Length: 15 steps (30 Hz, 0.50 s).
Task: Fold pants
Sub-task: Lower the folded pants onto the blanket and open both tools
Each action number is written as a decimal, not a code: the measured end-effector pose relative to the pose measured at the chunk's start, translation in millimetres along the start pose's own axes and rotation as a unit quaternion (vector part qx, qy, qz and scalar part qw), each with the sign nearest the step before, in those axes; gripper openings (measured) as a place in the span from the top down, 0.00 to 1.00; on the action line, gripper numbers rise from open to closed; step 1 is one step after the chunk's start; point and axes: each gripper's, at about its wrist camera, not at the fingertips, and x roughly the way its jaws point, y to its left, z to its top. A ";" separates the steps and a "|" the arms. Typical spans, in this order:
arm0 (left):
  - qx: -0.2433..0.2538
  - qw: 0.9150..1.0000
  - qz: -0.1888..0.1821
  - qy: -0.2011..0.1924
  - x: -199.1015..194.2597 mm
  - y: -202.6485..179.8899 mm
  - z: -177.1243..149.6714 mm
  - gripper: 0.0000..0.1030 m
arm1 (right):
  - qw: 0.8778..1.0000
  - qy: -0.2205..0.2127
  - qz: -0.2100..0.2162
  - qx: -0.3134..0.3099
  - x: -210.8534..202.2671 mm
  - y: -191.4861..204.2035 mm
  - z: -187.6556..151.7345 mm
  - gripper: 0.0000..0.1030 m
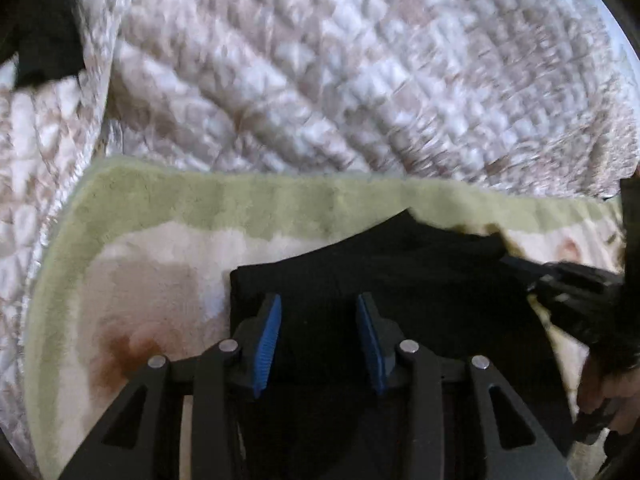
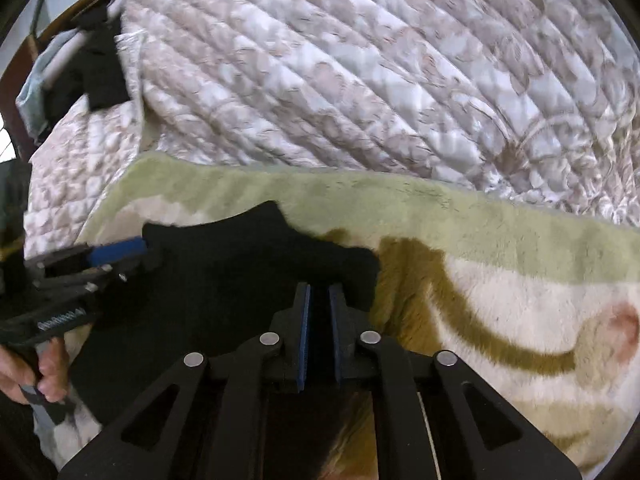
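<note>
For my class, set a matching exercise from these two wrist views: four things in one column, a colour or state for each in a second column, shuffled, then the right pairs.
Things:
1. pants
2. left tongs
3. right tongs
4. blanket

Colour or state:
A. nearly shut, black cloth between the pads
B. cream with a green border
C. black, lying on the blanket
D. open, above the black cloth

Pairs: 1-C, 2-D, 3-A, 4-B

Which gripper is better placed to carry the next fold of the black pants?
Right, probably. The right gripper has its fingers nearly closed on the black pants edge, apparently pinching it. The left gripper is open above the fabric, holding nothing, over the green-bordered blanket.
</note>
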 end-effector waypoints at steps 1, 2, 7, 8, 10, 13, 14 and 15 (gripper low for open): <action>0.004 1.000 0.001 -0.006 1.0 -0.5 -1.0 0.57 | 1.000 -0.002 0.001 0.002 0.3 -1.6 -1.4 0.94; 0.006 1.000 0.003 -0.009 0.5 -1.0 -1.5 0.57 | 1.000 -0.002 0.001 0.001 0.0 -2.0 -2.5 0.94; 0.002 1.000 0.020 -0.012 -18.5 -3.4 -2.4 0.57 | 1.000 -0.002 -0.007 -0.004 -22.2 5.5 -5.2 0.85; -0.001 1.000 0.023 -0.016 -26.5 -4.3 -4.4 0.57 | 1.000 -0.008 -0.005 -0.007 -33.5 9.7 -8.5 0.82; -0.007 0.999 0.028 -0.024 -45.3 -6.4 -11.9 0.57 | 1.000 -0.016 0.004 -0.013 -52.2 18.4 -16.7 0.72; -0.007 0.999 0.040 -0.034 -74.6 -13.8 -29.4 0.57 | 0.999 -0.021 0.006 -0.038 -80.8 38.5 -36.7 0.72; -0.007 0.999 0.041 -0.035 -81.4 -17.6 -34.4 0.57 | 0.999 -0.022 0.005 -0.042 -86.9 43.4 -42.2 0.72; -0.006 0.998 0.043 -0.036 -89.8 -22.4 -40.9 0.57 | 0.999 -0.021 0.005 -0.046 -93.1 48.1 -48.3 0.72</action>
